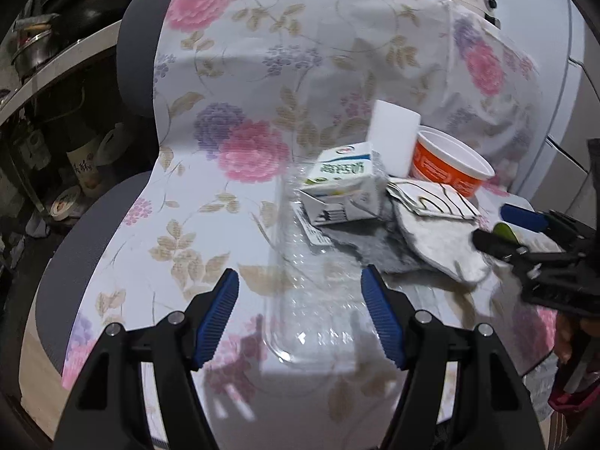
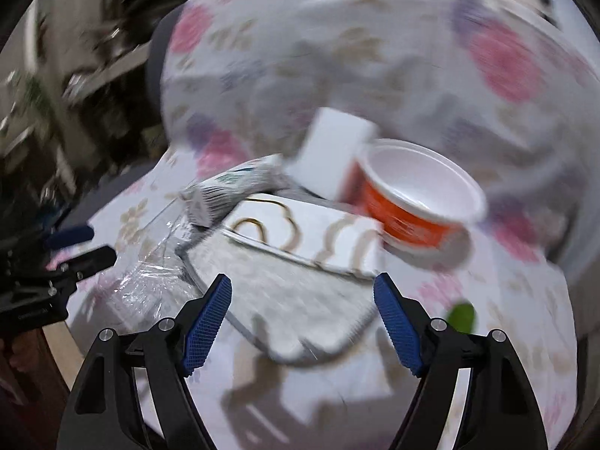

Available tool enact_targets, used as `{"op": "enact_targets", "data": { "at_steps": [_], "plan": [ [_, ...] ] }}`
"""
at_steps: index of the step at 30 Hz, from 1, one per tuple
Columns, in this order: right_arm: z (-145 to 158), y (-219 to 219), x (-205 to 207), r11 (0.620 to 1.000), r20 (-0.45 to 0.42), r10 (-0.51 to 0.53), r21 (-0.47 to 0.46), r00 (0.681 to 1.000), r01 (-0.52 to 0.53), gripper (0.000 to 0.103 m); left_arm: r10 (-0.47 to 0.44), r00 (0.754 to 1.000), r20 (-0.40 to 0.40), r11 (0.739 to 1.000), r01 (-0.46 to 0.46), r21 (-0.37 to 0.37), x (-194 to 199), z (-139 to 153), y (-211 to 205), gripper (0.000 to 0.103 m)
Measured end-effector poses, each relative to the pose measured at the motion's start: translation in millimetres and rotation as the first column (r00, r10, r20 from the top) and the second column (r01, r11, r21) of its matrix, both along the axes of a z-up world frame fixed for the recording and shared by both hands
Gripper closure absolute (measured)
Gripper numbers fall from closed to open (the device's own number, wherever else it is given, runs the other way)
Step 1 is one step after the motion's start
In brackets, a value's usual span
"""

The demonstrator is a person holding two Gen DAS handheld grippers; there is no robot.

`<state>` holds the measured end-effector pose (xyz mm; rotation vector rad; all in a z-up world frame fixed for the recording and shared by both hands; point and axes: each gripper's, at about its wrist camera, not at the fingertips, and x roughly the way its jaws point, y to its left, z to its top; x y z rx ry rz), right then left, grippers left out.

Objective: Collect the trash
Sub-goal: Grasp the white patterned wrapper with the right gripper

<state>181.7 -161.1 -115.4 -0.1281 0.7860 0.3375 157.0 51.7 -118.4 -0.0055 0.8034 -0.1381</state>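
Straddling the clear bottle (image 1: 311,300), left gripper (image 1: 300,318) gapes wide, nothing gripped, lined up to close; right gripper (image 2: 302,322) equally wide and empty above the grey cloth (image 2: 292,300), likely its pick

Little can be read. Ahead of the left gripper's fingers, slightly right, the white milk carton (image 1: 343,183) carries large green Chinese characters, too blurred to make out. Far off to its left, a dark bottle (image 1: 84,167) bears a pale label with Chinese characters, also unclear. The orange cup (image 1: 448,165) shows white markings, illegible.
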Motion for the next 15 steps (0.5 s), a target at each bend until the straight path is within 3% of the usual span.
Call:
{"op": "enact_targets", "data": {
  "at_steps": [6,11,13,15],
  "plan": [
    [-12,34,33,0.984,0.002,0.104,-0.144,0.995,-0.102,0.032,0.003,1.000,-0.002,1.000,-0.003,-0.030,9,-4,5,0.037],
    [-29,40,49,0.975,-0.055,0.129,-0.175,0.990,-0.137,0.036,-0.007,1.000,-0.013,0.999,0.007,-0.040,10,-11,6,0.037],
    [-33,40,49,0.976,-0.060,0.129,-0.170,0.990,-0.138,0.047,-0.005,1.000,-0.018,0.999,0.004,-0.045,9,-12,7,0.037],
    [-29,42,48,0.979,-0.061,0.133,-0.148,0.989,-0.141,0.067,0.000,1.000,-0.021,0.999,-0.001,-0.045,8,-13,9,0.037]
  ]
}}
